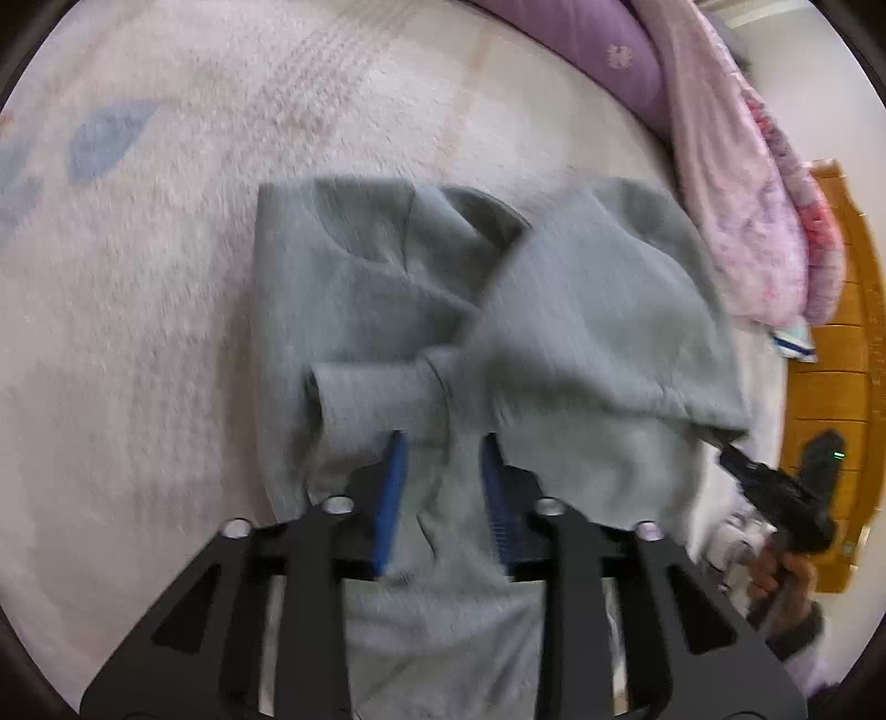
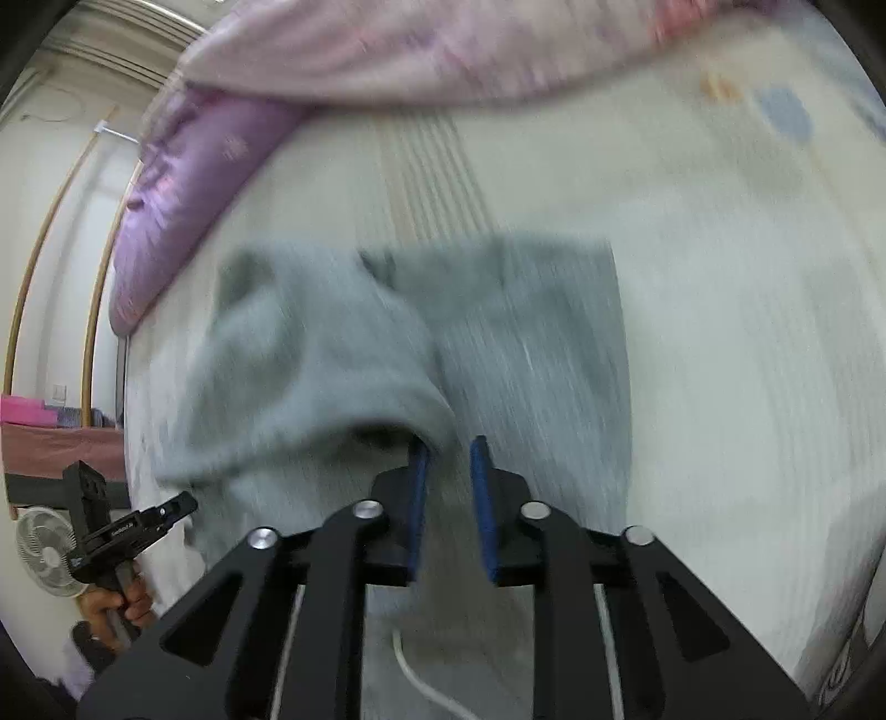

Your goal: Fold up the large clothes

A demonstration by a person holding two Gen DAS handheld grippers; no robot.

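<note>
A grey sweatshirt (image 1: pixel 387 310) lies partly folded on a pale bed cover (image 1: pixel 166 332). One sleeve cuff (image 1: pixel 365 393) lies across its body. My left gripper (image 1: pixel 443 448) is open just above the garment's near part, holding nothing. In the left wrist view the right gripper (image 1: pixel 736 454) is at the sweatshirt's right edge, under a lifted grey flap (image 1: pixel 609 310). In the blurred right wrist view my right gripper (image 2: pixel 448 448) has its blue pads slightly apart; the lifted grey fold (image 2: pixel 310 376) touches the left pad (image 2: pixel 419 459). The left gripper shows at the lower left (image 2: pixel 177 507).
A purple pillow (image 1: pixel 598 50) and a pink floral quilt (image 1: pixel 742 183) lie along the far side of the bed. A wooden headboard (image 1: pixel 841 376) stands at the right. A white fan (image 2: pixel 47 548) and a white cable (image 2: pixel 426 687) show in the right wrist view.
</note>
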